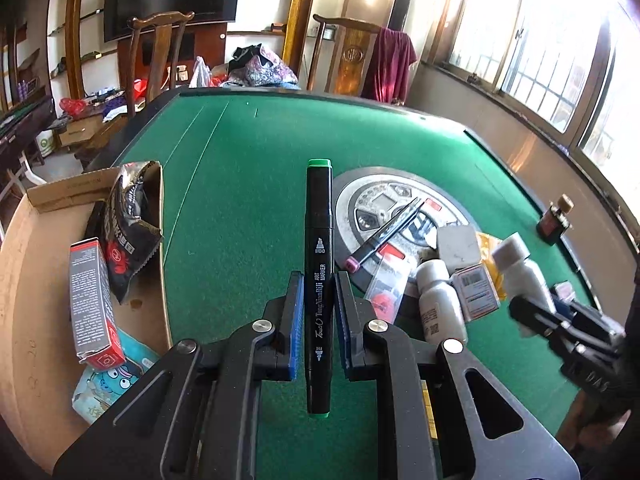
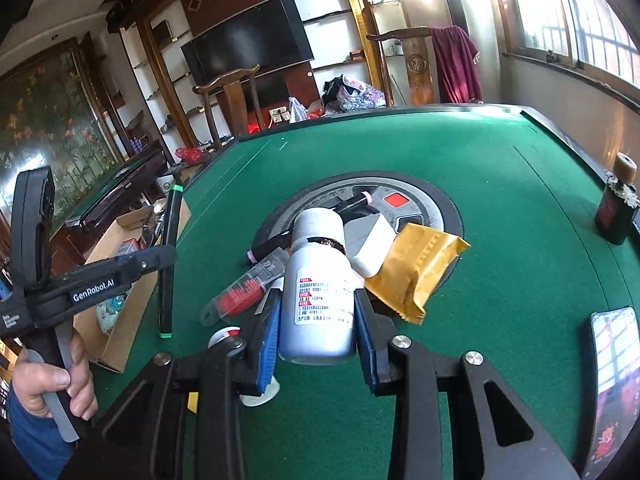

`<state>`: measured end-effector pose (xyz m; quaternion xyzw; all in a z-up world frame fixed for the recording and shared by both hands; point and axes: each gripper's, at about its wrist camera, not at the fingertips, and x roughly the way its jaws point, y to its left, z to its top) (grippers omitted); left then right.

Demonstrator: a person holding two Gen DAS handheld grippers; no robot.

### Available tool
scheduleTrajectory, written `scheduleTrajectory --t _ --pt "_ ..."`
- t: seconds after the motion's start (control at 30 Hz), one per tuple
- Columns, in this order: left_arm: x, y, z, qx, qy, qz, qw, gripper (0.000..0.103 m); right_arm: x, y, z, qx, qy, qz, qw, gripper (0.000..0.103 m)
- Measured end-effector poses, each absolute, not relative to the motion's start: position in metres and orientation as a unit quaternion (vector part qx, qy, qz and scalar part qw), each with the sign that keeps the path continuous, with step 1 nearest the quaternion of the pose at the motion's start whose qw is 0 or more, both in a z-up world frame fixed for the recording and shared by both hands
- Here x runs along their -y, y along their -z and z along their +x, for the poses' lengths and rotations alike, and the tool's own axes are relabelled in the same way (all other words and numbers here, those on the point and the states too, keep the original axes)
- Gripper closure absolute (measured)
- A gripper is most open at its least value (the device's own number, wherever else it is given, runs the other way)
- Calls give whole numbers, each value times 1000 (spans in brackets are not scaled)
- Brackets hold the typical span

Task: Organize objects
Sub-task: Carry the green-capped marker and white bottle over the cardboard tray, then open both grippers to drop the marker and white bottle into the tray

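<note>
Left gripper [image 1: 316, 300]: jaws clamped on black green-capped art marker [image 1: 319, 240], held above green felt table [image 1: 248, 200]. Carry it over open cardboard box [image 1: 24, 280] at your left, lower, then release. Right gripper [image 2: 316, 316]: jaws gripping white plastic pill bottle [image 2: 320, 280]; keep it level, clear of yellow foil packet [image 2: 416, 268].

Box [image 1: 24, 280]: at the table's [image 1: 248, 184] left edge, packets inside.
Marker [image 1: 319, 280]: between the left gripper's [image 1: 318, 304] fingers, above the table.
Bottle [image 2: 320, 292]: between the right gripper's [image 2: 316, 320] fingers, right of the marker.

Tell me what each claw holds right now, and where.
Left claw: green-capped marker, gripped on its lower barrel. Right claw: white pill bottle, gripped across its labelled body.
</note>
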<state>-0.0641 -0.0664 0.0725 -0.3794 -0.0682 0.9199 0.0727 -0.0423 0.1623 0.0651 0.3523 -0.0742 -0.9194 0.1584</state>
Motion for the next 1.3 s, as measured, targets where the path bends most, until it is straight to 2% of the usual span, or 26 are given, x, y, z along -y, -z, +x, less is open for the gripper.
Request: scheduleTrajectory --t 0.37,0.57,0.93,1.3 --pt "102 -119 -17 106 -935 -328 79 89 -98 -78 -30 72 899 372 221 69" --pt "166 -134 13 145 -940 -306 48 89 -38 -97 -39 44 888 377 260 69" --pt "262 -110 17 198 -921 -335 -10 89 91 -98 -88 10 851 421 314 69" --pt "297 -54 -34 235 -882 -408 -35 89 171 -69 -166 24 829 478 290 69"
